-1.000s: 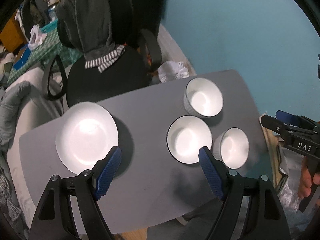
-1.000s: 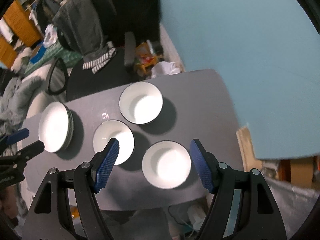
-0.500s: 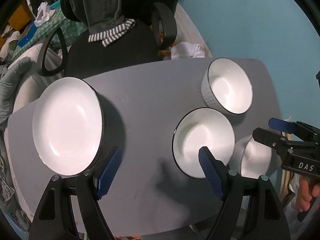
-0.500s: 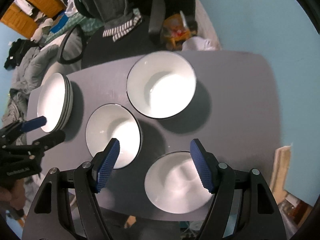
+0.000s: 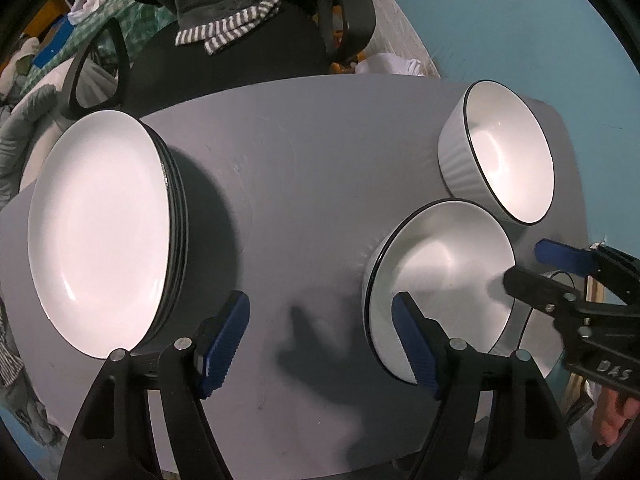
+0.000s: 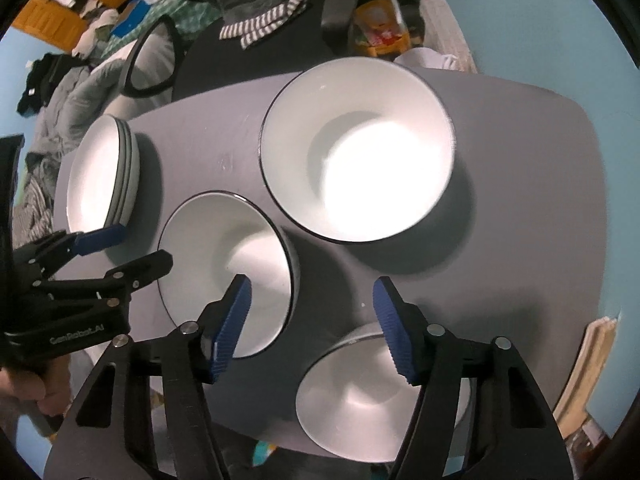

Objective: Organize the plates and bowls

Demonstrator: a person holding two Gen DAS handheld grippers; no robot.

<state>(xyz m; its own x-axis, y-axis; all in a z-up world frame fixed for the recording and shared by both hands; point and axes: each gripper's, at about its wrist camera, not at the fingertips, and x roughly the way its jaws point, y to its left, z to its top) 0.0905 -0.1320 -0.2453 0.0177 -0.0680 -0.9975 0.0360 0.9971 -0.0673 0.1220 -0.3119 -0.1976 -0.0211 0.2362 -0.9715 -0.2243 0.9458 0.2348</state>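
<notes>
A stack of white plates (image 5: 100,228) sits at the left of the grey table (image 5: 304,152); it also shows in the right wrist view (image 6: 100,176). Three white black-rimmed bowls stand on the right: a far bowl (image 5: 508,152) (image 6: 360,160), a middle bowl (image 5: 436,272) (image 6: 228,268) and a near bowl (image 6: 380,396). My left gripper (image 5: 320,344) is open and empty, low over the table between the plates and the middle bowl. My right gripper (image 6: 312,328) is open and empty, between the middle and near bowls.
A black office chair (image 5: 224,52) draped with grey clothing stands behind the table. A teal wall (image 5: 520,20) runs along the right. Clutter and bedding lie at the far left (image 6: 60,80). The table's right edge (image 6: 600,200) is close to the bowls.
Both grippers have dropped lower and closer to the table, so plates and bowls look larger. The jaws have stayed open and nothing has been grasped.
</notes>
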